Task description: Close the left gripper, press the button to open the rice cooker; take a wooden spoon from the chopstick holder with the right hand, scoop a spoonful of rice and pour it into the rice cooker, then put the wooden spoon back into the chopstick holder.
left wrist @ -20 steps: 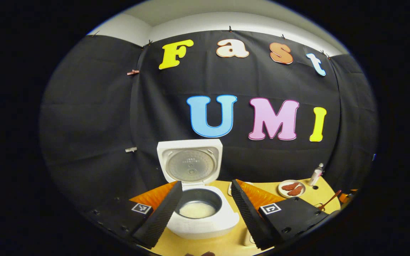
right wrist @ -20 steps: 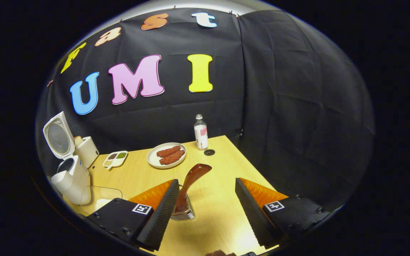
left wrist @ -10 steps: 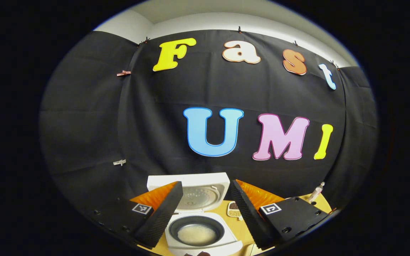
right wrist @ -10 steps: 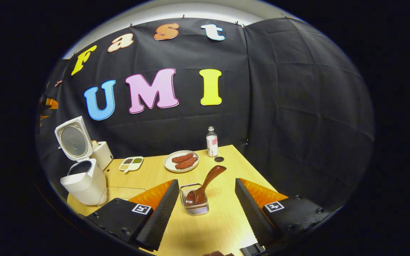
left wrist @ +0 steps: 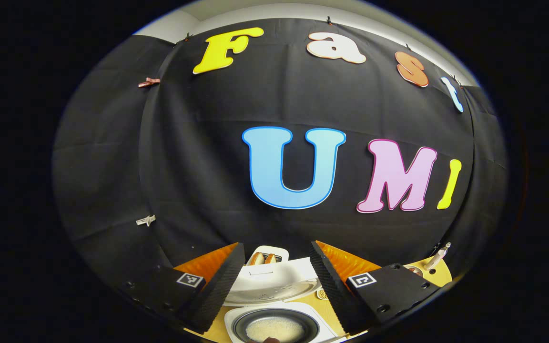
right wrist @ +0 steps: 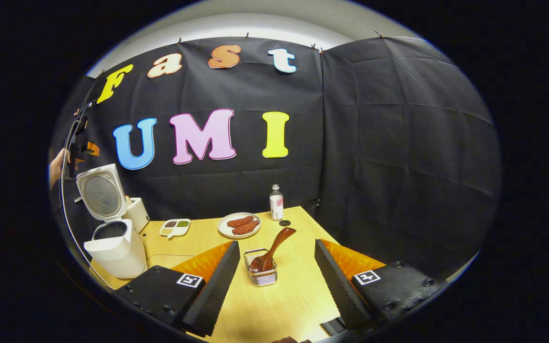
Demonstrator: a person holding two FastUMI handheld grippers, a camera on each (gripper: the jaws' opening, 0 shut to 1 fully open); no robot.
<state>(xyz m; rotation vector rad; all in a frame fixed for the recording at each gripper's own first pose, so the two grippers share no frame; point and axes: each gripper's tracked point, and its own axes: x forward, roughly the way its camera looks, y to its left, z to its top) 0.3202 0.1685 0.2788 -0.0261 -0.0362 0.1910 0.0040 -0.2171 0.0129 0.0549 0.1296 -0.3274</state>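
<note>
Just ahead of the right gripper (right wrist: 274,281), on the wooden table (right wrist: 265,309), stands the wire chopstick holder (right wrist: 261,273) with the wooden spoon (right wrist: 270,250) already sitting in it, bowl down. The right gripper's fingers are spread wide with nothing between them, and the holder lies straight out along their line, in the gap but beyond the tips, not touching either one. The spoon's handle slopes up and away to the right, its rounded end pointing toward the far edge of the table (so its long axis runs roughly away from the gripper, leaning off-centre).

Farther left in the right gripper view, the white rice cooker (right wrist: 115,247) stands with its lid up. The left gripper (left wrist: 277,281) is above it, equally wide open and holding nothing, looking down over the rim at a pale layer of rice (left wrist: 274,329) in the dark pot (left wrist: 241,325).

Past the holder sit a plate of sausages (right wrist: 239,224), a small divided dish (right wrist: 174,226) and a bottle (right wrist: 277,202) near the back wall.

By my reckoning the job looks finished; the right hand is much the nearer to the spoon and only needs to draw straight back.
</note>
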